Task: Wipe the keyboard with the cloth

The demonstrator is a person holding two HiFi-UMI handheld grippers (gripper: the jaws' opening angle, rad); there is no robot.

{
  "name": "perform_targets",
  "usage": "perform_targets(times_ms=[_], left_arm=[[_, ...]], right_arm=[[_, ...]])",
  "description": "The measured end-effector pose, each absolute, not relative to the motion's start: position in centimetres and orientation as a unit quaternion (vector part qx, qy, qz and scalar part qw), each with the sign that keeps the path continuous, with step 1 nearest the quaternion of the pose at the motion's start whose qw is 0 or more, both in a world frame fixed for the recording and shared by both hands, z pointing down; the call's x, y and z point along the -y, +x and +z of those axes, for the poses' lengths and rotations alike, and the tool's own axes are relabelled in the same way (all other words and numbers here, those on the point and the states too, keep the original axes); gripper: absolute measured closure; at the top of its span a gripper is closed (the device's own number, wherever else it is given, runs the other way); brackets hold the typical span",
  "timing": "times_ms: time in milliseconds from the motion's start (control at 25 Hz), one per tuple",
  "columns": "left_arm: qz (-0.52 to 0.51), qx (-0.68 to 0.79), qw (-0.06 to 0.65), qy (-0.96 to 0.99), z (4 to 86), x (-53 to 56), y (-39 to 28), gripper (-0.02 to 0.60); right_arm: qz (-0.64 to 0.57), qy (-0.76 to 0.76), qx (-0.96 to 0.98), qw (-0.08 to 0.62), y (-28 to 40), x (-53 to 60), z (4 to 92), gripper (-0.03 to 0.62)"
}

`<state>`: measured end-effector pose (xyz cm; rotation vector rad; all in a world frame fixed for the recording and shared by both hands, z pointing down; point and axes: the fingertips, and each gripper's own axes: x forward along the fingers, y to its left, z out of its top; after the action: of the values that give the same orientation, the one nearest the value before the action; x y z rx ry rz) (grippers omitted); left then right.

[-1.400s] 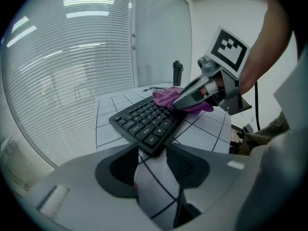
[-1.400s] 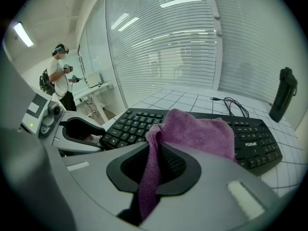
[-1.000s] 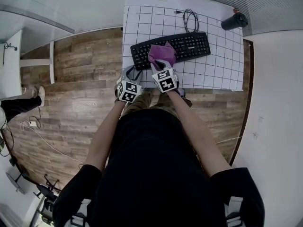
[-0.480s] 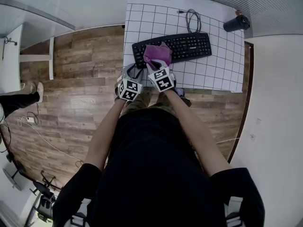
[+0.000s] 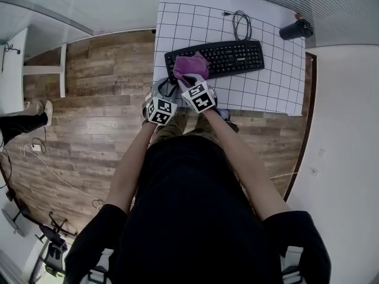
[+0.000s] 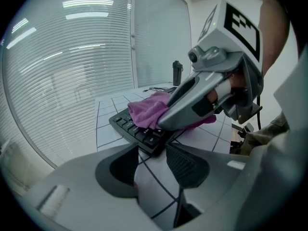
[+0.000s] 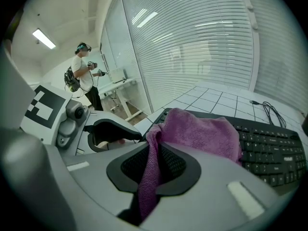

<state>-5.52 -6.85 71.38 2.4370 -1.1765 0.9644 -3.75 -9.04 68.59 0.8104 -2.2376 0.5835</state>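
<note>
Recorded are cloth (image 7: 202, 134) of nubbly purple terry, keyboard (image 5: 237, 55) of matt black plastic, desk (image 5: 278, 84) faced with smooth white gridded sheet, floor (image 5: 100, 99) laid in grained wood plank.

Wood-plank floor (image 5: 100, 93) left of and behind left gripper (image 5: 161, 93). White table (image 5: 278, 81), gridded top, ahead of both grippers. White desk (image 5: 12, 76) far left of left gripper. Plain white wall (image 5: 349, 129) well right of right gripper (image 5: 189, 83). Slatted blinds (image 7: 202, 37) across glazed wall ahead of right gripper, more blinds left of left gripper. Strip light (image 7: 43, 38) on ceiling, up-left of right gripper. Person (image 7: 85, 76) standing ahead-left, beside pale desk (image 7: 120, 83).
</note>
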Motion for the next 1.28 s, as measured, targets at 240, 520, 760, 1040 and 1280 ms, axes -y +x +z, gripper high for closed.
perform_targets(times_ms=[240, 520, 760, 1040, 1280], left_arm=[[0.334, 0.407, 0.131, 0.840, 71.4, 6.9, -5.5, 0.426], [0.336, 0.409, 0.131, 0.838, 71.4, 6.8, -5.6, 0.426], [0.338, 0.411, 0.129, 0.837, 71.5, 6.9, -5.6, 0.426], [0.337, 0.412, 0.130, 0.837, 71.6, 6.9, -5.5, 0.426], [0.334, 0.412, 0.126, 0.838, 71.7, 6.3, -5.5, 0.428]], right_arm=[[0.247, 0.282, 0.859, 0.348, -4.0, 8.6, 68.9, 0.539], [0.256, 0.278, 0.857, 0.349, -4.4, 8.6, 68.8, 0.540], [0.256, 0.275, 0.858, 0.350, -4.5, 8.6, 68.8, 0.540], [0.310, 0.251, 0.877, 0.266, -5.8, 8.5, 66.9, 0.540], [0.315, 0.281, 0.896, 0.140, -5.1, 9.9, 60.9, 0.539]])
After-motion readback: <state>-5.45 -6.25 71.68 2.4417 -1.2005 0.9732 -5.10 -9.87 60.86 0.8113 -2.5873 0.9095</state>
